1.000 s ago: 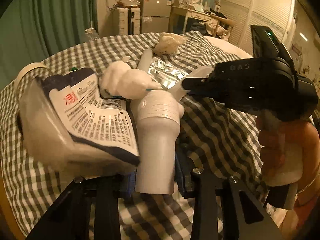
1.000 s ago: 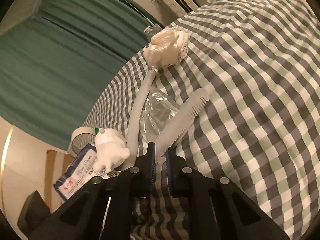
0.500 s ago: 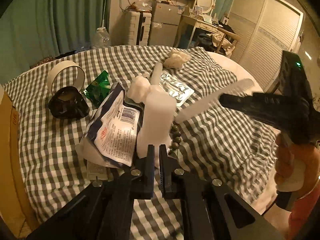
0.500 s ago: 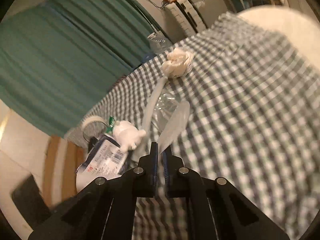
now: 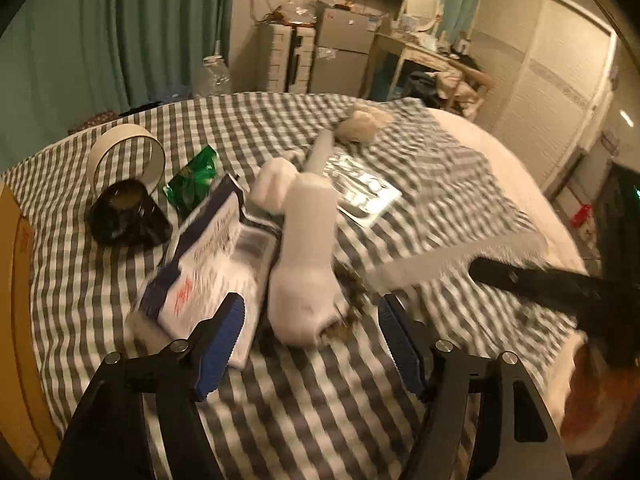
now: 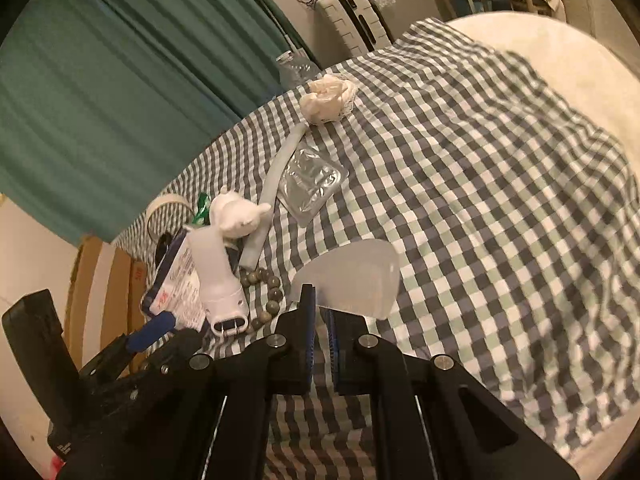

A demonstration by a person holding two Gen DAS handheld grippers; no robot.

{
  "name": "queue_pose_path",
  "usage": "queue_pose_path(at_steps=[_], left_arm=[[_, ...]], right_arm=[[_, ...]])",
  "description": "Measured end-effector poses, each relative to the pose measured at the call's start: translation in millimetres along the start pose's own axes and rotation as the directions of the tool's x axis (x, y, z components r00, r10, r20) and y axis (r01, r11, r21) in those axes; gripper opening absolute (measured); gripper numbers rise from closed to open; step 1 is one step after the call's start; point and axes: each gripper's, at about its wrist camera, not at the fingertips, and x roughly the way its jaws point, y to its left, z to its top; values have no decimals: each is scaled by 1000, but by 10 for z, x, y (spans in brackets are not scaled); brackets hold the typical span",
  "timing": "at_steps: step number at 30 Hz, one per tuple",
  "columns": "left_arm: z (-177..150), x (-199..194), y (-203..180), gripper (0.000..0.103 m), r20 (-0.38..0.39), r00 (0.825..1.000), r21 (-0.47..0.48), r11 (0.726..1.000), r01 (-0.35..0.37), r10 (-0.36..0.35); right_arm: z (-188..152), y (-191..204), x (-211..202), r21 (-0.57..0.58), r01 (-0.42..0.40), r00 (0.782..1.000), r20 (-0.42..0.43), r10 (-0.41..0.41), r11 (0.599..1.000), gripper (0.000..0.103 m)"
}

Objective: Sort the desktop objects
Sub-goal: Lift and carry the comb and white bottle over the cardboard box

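Note:
My left gripper [image 5: 312, 340] hangs over the checked tablecloth [image 5: 280, 392], its jaws opening wide. The base of a white bottle-like device [image 5: 304, 264] lies between the blue pads [image 5: 224, 332], which do not touch it. A blue-and-white tissue pack [image 5: 204, 256] lies at its left. My right gripper [image 6: 320, 308] is shut on a white comb [image 6: 352, 276], held blurred above the cloth. In the left wrist view that comb [image 5: 440, 260] sticks out leftward from the right gripper's black fingers [image 5: 520, 276].
A white plush toy [image 5: 274, 188], a pale tube [image 5: 320, 152], a foil blister pack [image 5: 364, 192] and a crumpled cloth [image 5: 362, 124] lie beyond. A bead bracelet [image 6: 264, 280] lies beside the bottle. A tape roll [image 5: 124, 148], black pouch [image 5: 124, 212], green packet [image 5: 196, 180] and cardboard box [image 5: 16, 280] are at left.
My left gripper has drawn back from the bottle, shut, then opened wide. The right gripper has lifted the comb off the cloth and carried it nearer.

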Motion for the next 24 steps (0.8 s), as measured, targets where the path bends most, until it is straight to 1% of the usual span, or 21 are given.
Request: queue_pose_path(at_steps=[2, 3, 4, 5, 6, 8, 10, 12, 15, 17, 20, 22, 24], left_arm=[[80, 191, 42, 72, -13, 1000, -29, 999, -26, 26], [115, 304, 89, 72, -22, 999, -64, 997, -33, 31], [130, 379, 125, 70, -24, 999, -95, 995, -23, 21], [134, 430, 146, 64, -26, 1000, -113, 994, -10, 7], [140, 481, 167, 43, -22, 1000, -134, 991, 12, -15], [135, 528, 163, 43, -11, 1000, -143, 990, 16, -18], [122, 522, 115, 43, 3, 1000, -109, 994, 12, -12], [111, 478, 103, 43, 9, 1000, -96, 995, 5, -4], [99, 342, 135, 43, 17, 1000, -121, 993, 14, -12], [85, 227, 161, 43, 22, 1000, -141, 990, 18, -15], [59, 49, 204, 43, 27, 999, -156, 987, 22, -18], [51, -82, 238, 43, 36, 999, -161, 987, 16, -11], [28, -201, 263, 43, 47, 999, -163, 986, 18, -10]], right_arm=[[14, -95, 89, 55, -34, 999, -2, 35, 998, 7], [20, -151, 132, 85, -56, 998, 1, 56, 995, 7], [35, -213, 196, 117, -86, 996, -3, 87, 989, 7], [38, -238, 220, 132, -101, 995, -7, 103, 986, 7], [51, -270, 255, 148, -118, 993, -5, 120, 982, 7], [72, -298, 287, 157, -134, 991, 2, 135, 978, 7], [87, -305, 297, 155, -138, 990, 8, 138, 978, 7], [102, -266, 264, 135, -136, 991, 12, 135, 981, 7], [120, -159, 147, 86, -118, 993, 29, 116, 989, 7], [129, -67, 70, 58, -102, 994, 33, 100, 993, 7], [108, 50, -34, 36, -64, 998, 13, 63, 997, 6], [71, 184, -110, -17, -17, 1000, 12, 17, 1000, 5], [21, 237, -133, -24, -6, 1000, -3, 6, 1000, 5]])
